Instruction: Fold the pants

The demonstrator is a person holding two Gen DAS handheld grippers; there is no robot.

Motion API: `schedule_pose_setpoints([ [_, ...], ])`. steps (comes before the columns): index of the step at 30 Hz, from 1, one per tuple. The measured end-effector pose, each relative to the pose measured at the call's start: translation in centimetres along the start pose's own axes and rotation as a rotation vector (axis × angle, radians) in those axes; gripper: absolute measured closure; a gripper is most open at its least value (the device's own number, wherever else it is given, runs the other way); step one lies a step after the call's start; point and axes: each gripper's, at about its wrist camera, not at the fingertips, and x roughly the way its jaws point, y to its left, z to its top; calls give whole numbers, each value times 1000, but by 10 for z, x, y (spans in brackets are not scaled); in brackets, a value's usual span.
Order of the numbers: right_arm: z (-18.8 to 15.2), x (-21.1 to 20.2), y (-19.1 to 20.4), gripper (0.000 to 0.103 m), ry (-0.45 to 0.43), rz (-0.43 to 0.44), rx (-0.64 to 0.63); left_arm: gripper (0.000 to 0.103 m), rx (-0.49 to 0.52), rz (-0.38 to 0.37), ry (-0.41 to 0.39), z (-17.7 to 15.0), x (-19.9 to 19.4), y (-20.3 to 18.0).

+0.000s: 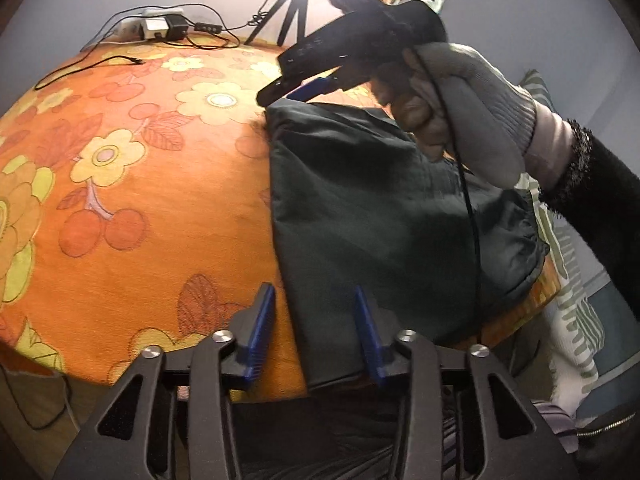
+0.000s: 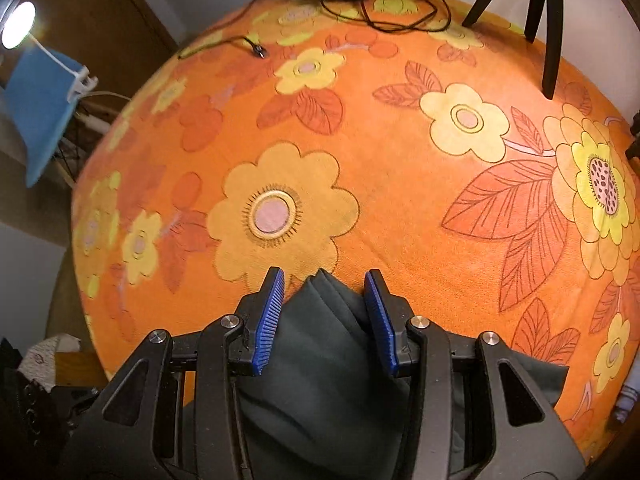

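Note:
Dark green pants [image 1: 360,208] lie folded on the orange flowered cloth [image 1: 140,168], on its right side. My left gripper [image 1: 314,322] is low over their near left edge. That edge runs between its blue pads [image 1: 262,320], and orange cloth still shows beside the left pad, so the jaws stand open. A gloved hand [image 1: 472,112] holds my right gripper [image 1: 280,94] at the pants' far left corner. In the right wrist view, a bunched fold of the pants [image 2: 324,312] fills the gap of the right gripper [image 2: 325,314] from pad to pad.
A power strip with adapters [image 1: 160,26] and loose cables [image 1: 100,62] lies at the cloth's far edge, beside a tripod [image 1: 294,12]. A lamp [image 2: 18,24] and a blue board [image 2: 40,108] stand off the left side. A striped cloth [image 1: 568,280] hangs at the right.

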Motion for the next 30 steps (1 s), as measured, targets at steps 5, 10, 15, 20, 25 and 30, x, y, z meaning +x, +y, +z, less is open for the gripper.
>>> schedule_pose_setpoints([
  [5, 0, 4, 9, 78, -3, -40, -29, 94, -6, -2, 6, 0, 4, -2],
  [10, -3, -1, 21, 98, -34, -82, -62, 99, -2, -15, -24, -3, -3, -9],
  [15, 3, -15, 17, 101, -116, -67, 0, 99, 23, -5, -41, -9, -6, -17],
  [20, 8, -2, 14, 101, -116, -90, 46, 99, 11, -12, -8, -11, -4, -12],
  [25, 6, -44, -5, 82, -198, -76, 135, 89, -5, 10, -2, -13, -22, -2],
  [30, -23, -105, -14, 79, -285, -62, 164, 83, -31, 59, -34, -7, -52, 17],
])
